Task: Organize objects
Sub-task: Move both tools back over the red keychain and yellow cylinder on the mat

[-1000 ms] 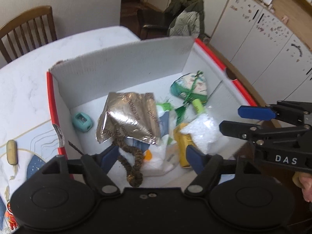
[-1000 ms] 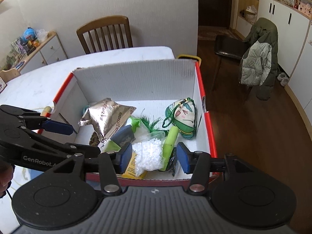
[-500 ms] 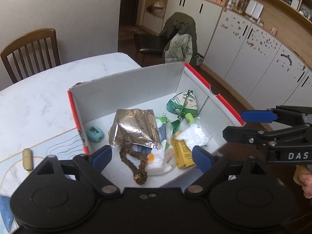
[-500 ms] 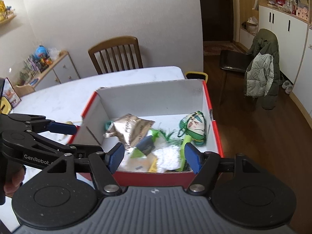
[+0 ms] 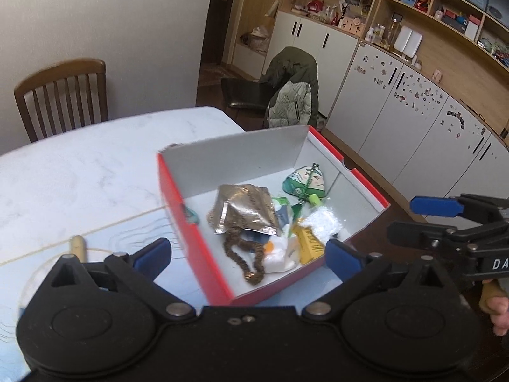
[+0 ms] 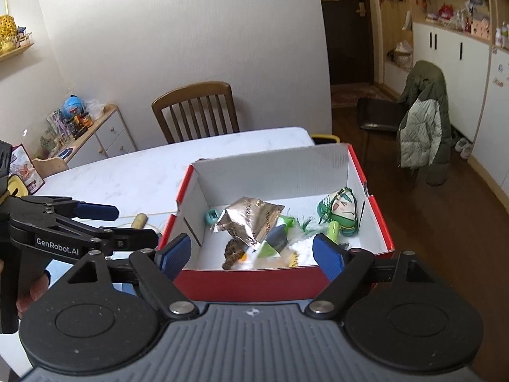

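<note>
Two grippers sit nearest the cameras, both with jaws spread wide and gripping nothing: the left gripper [image 5: 248, 256] and the right gripper [image 6: 251, 256], each held above the near side of the box. A hand [image 5: 501, 313] shows at the right gripper's handle. The red box [image 6: 254, 281] rests on the white table [image 5: 79, 172], its white interior open upward. Inside, near the front wall, lie a brown braided loop [image 5: 243, 259], a yellow packet [image 5: 308, 243] and a bag of white granules [image 5: 323, 222]. Mid-box, a crumpled silver foil pouch [image 6: 249, 216] lies over other items; a teal sharpener [image 6: 211, 216] sits by the left wall. Further back, a green-haired plush face [image 6: 340, 207] rests near the right wall. Outside, a small wooden piece [image 6: 139, 220] lies on a mat left of the box. Beyond the table stands a wooden chair [image 6: 195, 111]
</note>
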Demonstrator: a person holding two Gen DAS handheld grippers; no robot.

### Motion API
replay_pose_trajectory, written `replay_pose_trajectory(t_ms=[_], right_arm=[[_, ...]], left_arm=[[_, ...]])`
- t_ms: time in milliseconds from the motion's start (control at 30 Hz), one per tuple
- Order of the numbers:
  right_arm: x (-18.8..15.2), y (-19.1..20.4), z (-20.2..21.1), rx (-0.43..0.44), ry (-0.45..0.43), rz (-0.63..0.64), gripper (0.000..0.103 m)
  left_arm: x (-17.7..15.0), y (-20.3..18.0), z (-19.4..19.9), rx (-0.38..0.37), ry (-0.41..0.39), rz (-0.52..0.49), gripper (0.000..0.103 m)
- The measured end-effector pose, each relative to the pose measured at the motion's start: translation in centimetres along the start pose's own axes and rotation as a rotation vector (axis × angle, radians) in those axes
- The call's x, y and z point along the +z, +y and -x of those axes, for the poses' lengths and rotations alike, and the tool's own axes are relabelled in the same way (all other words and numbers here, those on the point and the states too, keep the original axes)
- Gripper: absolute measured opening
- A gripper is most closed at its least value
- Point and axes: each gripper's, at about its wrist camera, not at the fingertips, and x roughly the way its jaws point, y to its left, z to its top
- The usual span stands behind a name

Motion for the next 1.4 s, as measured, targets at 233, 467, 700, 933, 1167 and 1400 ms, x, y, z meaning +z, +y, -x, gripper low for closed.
replay_pose_trajectory(t_ms=[233,467,700,933,1167,1400], right_arm=[[-0.8,4.1,1.4,-0.004,-0.042,-0.037,0.089],[-1.9,8.4,1.7,-0.016,-0.057,-0.063,0.092],[-2.8,13.1,1.2,-0.033,-0.059,-0.06,0.094],[-3.2,17.5,-0.9,-0.038,-0.024,-0.02,0.094],[-2.4,20.8,-4.6,-0.025,0.028,0.048,0.094],[-1.7,22.6,-10.4,-0.032,0.098,0.087,0.094]], left_arm=[[-1.2,3.0,2.7,0.011,-0.024,-0.021,0.103],[-2.7,7.2,5.2,0.031,-0.053,-0.013,0.103],[-3.2,11.6,7.8,0.081,-0.1,-0.011,0.103],[-3.8,16.0,9.0,0.119,-0.105,0.027,0.103],[-7.1,18.9,7.3,0.141,-0.061,0.044,0.103],[-10.0,20.6,4.7,0.143,-0.012,0.079,0.103]])
